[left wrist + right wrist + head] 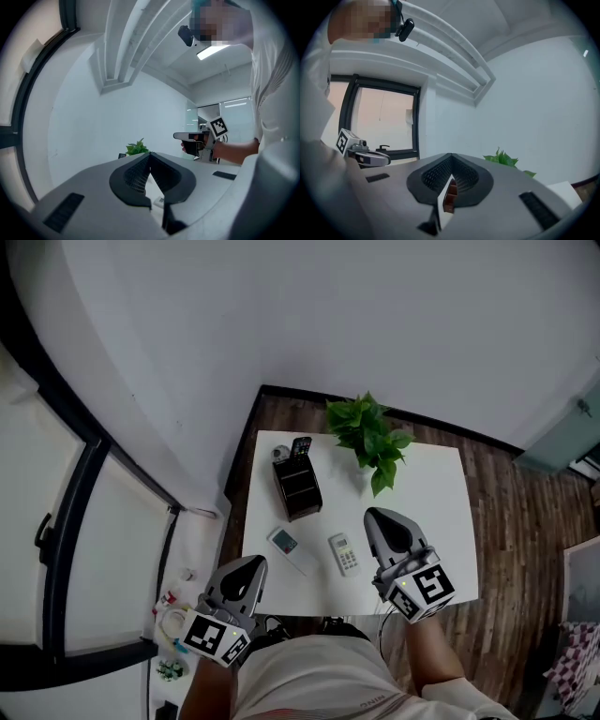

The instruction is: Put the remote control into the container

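Our right gripper (380, 521) hangs above the front right part of the table (431, 493). Its jaws are pressed together with nothing between them. Our left gripper (248, 570) is likewise closed and empty, near the table's front left corner. So we judge the pick-up is not yet begun.

In the head view, a white remote (344, 554) lies flat on the table at about 8 o'clock from the right gripper. A second white remote (289, 547) lies at 9 o'clock from the first. The dark container (298, 491) stands at 11 o'clock from the first remote. A black remote (301, 443) already stands in its far end, and a plant (370, 432) sits at 2 o'clock from it.

To do this well, we should open the right jaws wide before coming down. We then straddle the nearer remote across its narrow width, near its middle, and close firmly so it does not swing. Last, we lower it end-first into a free slot, clear of the black remote.
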Demonstrator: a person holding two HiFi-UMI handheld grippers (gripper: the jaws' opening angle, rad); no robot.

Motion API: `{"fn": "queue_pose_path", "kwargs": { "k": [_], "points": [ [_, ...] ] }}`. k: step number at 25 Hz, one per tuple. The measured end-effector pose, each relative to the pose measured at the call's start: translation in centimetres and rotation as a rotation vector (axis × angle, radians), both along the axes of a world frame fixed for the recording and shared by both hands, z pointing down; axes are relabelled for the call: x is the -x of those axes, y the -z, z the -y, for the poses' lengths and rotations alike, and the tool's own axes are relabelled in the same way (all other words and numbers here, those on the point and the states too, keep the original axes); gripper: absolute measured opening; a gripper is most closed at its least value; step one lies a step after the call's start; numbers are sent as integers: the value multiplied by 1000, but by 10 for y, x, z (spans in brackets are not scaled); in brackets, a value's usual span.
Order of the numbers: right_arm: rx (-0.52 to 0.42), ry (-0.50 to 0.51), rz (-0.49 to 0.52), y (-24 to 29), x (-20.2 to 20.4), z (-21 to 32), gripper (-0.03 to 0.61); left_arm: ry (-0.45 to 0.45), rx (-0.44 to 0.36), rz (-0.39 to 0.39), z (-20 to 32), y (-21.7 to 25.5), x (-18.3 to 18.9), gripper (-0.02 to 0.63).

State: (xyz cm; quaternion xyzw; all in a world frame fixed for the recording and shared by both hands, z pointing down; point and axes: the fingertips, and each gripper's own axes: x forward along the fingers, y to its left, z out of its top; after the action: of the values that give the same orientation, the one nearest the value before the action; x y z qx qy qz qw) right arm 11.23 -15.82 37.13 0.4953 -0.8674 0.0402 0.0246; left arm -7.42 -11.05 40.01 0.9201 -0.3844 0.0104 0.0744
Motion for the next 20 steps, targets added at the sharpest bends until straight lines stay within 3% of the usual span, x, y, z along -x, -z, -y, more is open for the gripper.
{"fn": "queue_pose_path", "kwargs": {
  "k": [10, 20],
  "points": [
    [-15, -9, 19, 1, -12, -34, 12, -64, -45, -7, 10, 22, -28, 8],
    [-24, 7, 28, 4, -16, -31, 12, -53, -78, 11, 7, 31, -36, 8]
  ]
}}
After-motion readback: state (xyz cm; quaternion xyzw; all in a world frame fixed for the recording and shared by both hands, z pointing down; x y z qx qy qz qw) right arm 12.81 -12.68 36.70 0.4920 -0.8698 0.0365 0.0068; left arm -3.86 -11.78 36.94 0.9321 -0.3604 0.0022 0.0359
